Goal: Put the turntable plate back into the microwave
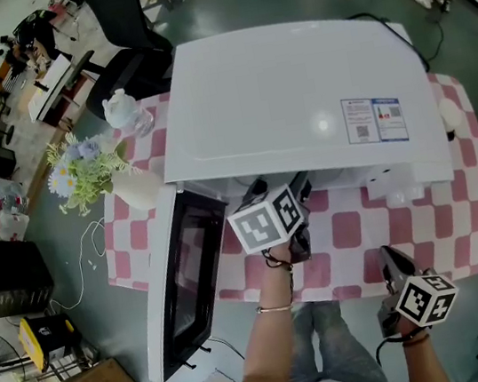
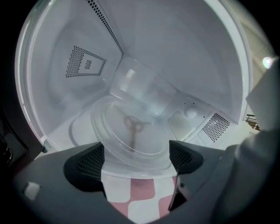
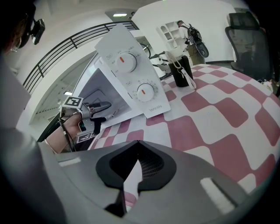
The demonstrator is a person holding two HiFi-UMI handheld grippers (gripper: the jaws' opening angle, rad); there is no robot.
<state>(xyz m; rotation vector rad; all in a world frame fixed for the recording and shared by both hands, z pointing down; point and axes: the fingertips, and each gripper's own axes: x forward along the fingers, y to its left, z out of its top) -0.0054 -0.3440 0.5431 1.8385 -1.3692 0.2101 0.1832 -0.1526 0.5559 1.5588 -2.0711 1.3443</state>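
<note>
Inside the white microwave (image 2: 175, 52), my left gripper (image 2: 136, 146) is spread wide around the round clear glass plate (image 2: 131, 131); my right gripper (image 3: 138, 144) is squeezed tight.

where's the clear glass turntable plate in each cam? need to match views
Head view: not in it; the top of the white microwave covers the cavity.
Left gripper view: the clear glass turntable plate sits just below centre, inside the cavity.
Right gripper view: cannot be made out; only the cavity opening shows at left.
Shared landmark: the white microwave, seen from inside in the left gripper view and by its dial panel in the right gripper view.
</note>
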